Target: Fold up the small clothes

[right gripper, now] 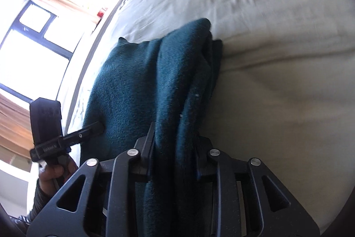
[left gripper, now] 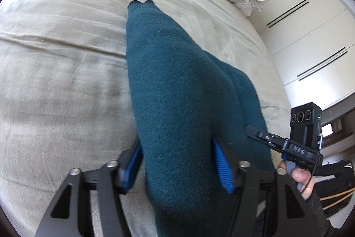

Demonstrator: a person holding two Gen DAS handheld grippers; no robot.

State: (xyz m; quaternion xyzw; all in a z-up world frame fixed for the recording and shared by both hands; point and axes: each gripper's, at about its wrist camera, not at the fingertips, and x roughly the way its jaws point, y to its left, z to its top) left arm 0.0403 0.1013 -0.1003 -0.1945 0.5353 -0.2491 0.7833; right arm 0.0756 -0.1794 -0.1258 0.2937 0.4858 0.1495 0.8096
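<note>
One bed (left gripper: 55, 59) fills both views. Teal knit (left gripper: 177, 92) lies centre frame, running down between both sets of jaws. Left gripper (left gripper: 177, 167) stands spread, pads clear of cloth. Right gripper (right gripper: 175, 161) pinches bunched knit.

The left wrist view looks steeply down along its own fingers, close over the bed (left gripper: 55, 59), facing the far pillow end and the cupboards (left gripper: 310, 37) at the right of the frame. The right wrist view looks down just as closely, facing the window (right gripper: 33, 48) at its left. Both share the teal knit garment (left gripper: 177, 92) in the middle and the pale bedcover; each catches the other gripper at its edge.
</note>
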